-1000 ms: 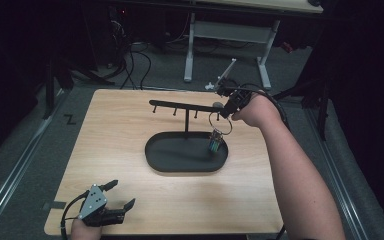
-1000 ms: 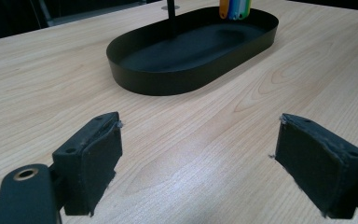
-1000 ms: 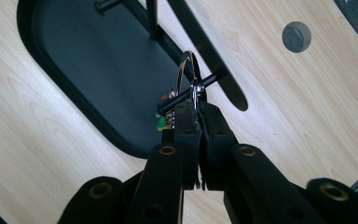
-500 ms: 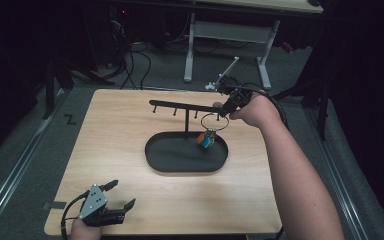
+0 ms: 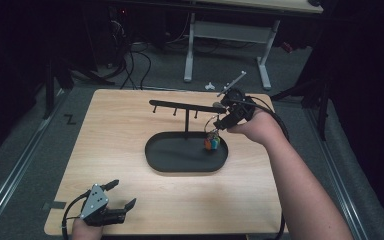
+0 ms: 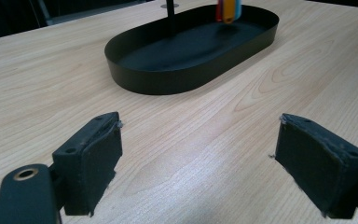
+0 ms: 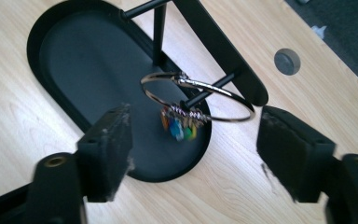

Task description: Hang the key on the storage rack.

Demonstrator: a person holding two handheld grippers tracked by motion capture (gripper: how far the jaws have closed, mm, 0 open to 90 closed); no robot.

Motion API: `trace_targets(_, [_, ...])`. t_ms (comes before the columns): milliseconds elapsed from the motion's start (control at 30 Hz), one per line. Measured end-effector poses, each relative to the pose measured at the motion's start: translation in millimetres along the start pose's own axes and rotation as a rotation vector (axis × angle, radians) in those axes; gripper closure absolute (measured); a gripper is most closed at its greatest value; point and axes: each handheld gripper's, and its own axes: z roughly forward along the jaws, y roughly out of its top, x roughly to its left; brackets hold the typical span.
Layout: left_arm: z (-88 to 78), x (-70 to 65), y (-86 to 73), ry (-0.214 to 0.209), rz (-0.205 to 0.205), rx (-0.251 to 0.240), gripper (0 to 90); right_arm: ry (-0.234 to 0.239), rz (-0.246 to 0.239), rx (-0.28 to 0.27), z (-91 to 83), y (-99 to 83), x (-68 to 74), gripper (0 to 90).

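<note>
Right gripper view: the right gripper [image 7: 193, 140] stands released, its jaws having just been opening, with the key ring [image 7: 198, 95] between them but untouched. The ring hangs on a peg [image 7: 209, 91] of the black rack [image 7: 223, 51], just above centre frame, coloured tags [image 7: 179, 128] dangling over the tray [image 7: 51, 60]. The left gripper [image 5: 120, 195], also open, rests lower left in the high view, well apart.

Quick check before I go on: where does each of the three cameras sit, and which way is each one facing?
High view: above the near table edge, looking forward and down on the table; both forearms enter from below, left hand-held gripper, right hand-held gripper.
Left gripper view: low over the wood, facing the black tray; its open jaws rise below.
Right gripper view: looking down at the key ring hung on the rack's peg; its jaws have just opened, clear of the ring.
All share the tray and the coloured tags.
</note>
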Motion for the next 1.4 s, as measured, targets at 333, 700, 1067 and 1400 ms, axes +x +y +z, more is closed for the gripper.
trace_targets(333, [0.9, -0.2, -0.5, 0.000, -0.002, 0.000, 15.0, -0.074, 0.045, -0.062, 14.5, -41.0, 17.9, 15.2])
trace_targets(700, [1.8, -0.8, -0.7, 0.000, 0.003, 0.007, 15.0, -0.068, 0.083, -0.185, 40.7, -90.7, 36.4, 8.9])
trace_targets(1067, [2.8, -1.5, -1.1, -0.004, 0.005, 0.013, 15.0, -0.053, 0.140, -0.264, 81.5, -150.9, 58.8, 8.5])
trace_targets(1400, [4.1, -2.3, -1.6, 0.002, 0.008, 0.018, 15.0, -0.077, 0.163, -0.300, 102.1, -199.7, 84.1, 8.5])
